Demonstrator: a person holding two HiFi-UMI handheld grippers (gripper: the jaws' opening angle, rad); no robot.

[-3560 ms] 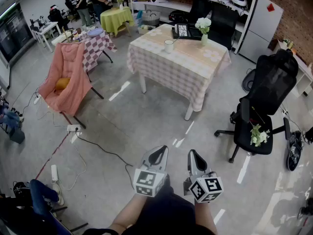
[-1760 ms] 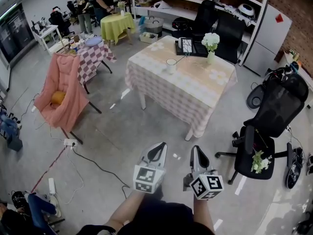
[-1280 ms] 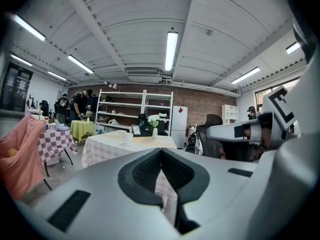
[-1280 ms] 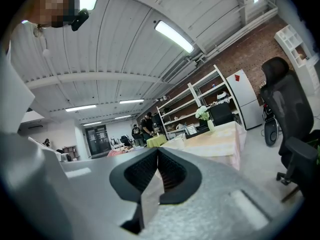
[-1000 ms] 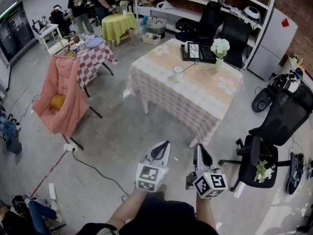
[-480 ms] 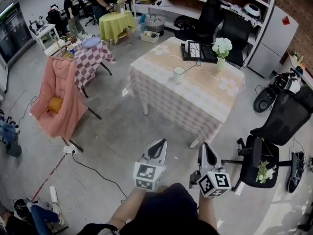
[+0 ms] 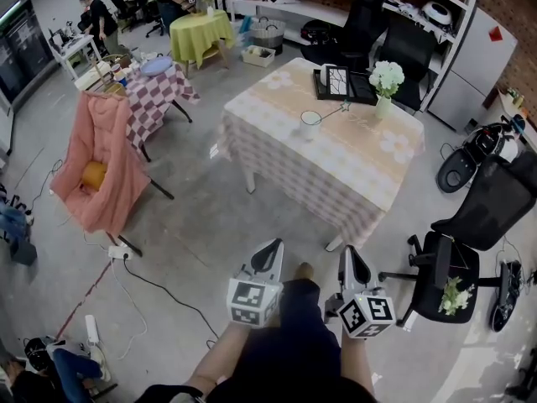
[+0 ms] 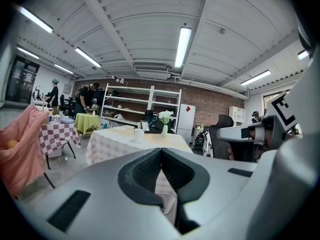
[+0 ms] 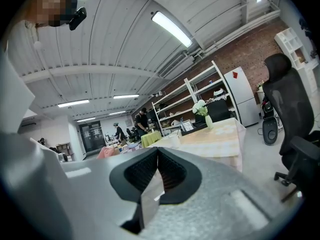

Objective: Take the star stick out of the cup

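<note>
Progress: not started, by my reading. The star stick (image 7: pixel 332 110) sits in the cup (image 7: pixel 310 119), leaning right, star end up.
Where: the cup stands mid-top on the checked-cloth table (image 7: pixel 277 154), far ahead of you. Bare floor lies between you and it.
Left to do: walk up to the table, open one tool, take the stick, lift it clear of the cup. Judgement only.
Left gripper (image 7: pixel 268 253): jaws pressed together, nothing between them; held low and near, pointing at the table.
Right gripper (image 7: pixel 353 266): jaws fully closed, empty; beside the left one, well apart from the cup.
Count: one cup, one star stick, two grippers.
Also on the table: one vase of white flowers (image 7: pixel 387 83), right of the cup, and one framed picture (image 7: pixel 337 80) at the far edge.
</note>
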